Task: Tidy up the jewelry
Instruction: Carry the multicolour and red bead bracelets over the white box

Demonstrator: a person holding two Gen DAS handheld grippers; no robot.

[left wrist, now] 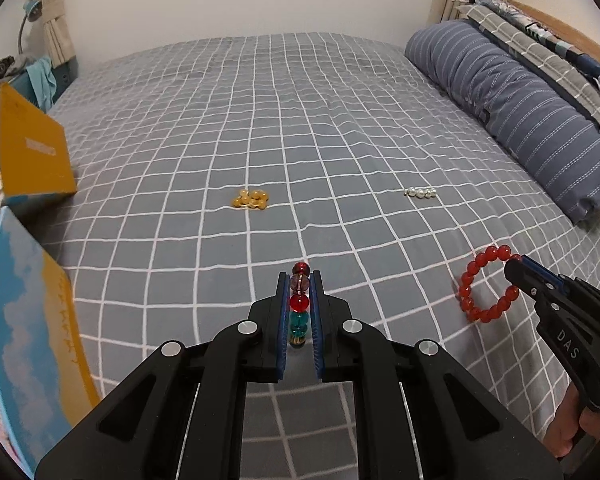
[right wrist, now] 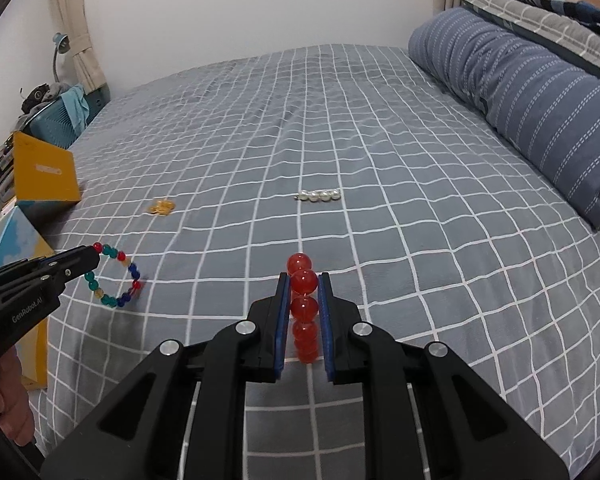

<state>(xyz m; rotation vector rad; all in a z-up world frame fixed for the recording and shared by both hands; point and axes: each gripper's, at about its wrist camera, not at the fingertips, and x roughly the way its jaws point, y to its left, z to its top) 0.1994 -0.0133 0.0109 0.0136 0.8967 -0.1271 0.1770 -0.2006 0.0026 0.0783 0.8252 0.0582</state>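
Note:
My left gripper (left wrist: 299, 280) is shut on a multicolour bead bracelet (left wrist: 299, 306), which hangs from its tips just above the bed; it also shows in the right wrist view (right wrist: 114, 278). My right gripper (right wrist: 304, 280) is shut on a red bead bracelet (right wrist: 303, 308), seen as a ring in the left wrist view (left wrist: 488, 290). A yellow bead bracelet (left wrist: 251, 199) lies bunched on the bed ahead, also in the right wrist view (right wrist: 161, 206). A white pearl bracelet (left wrist: 421, 192) lies further right, also in the right wrist view (right wrist: 320, 195).
The bed has a grey checked sheet (left wrist: 300, 120). A striped blue bolster (left wrist: 520, 112) and folded bedding lie along the right. An open yellow and blue box (left wrist: 32, 152) stands at the bed's left edge, its lid (left wrist: 32, 320) near me.

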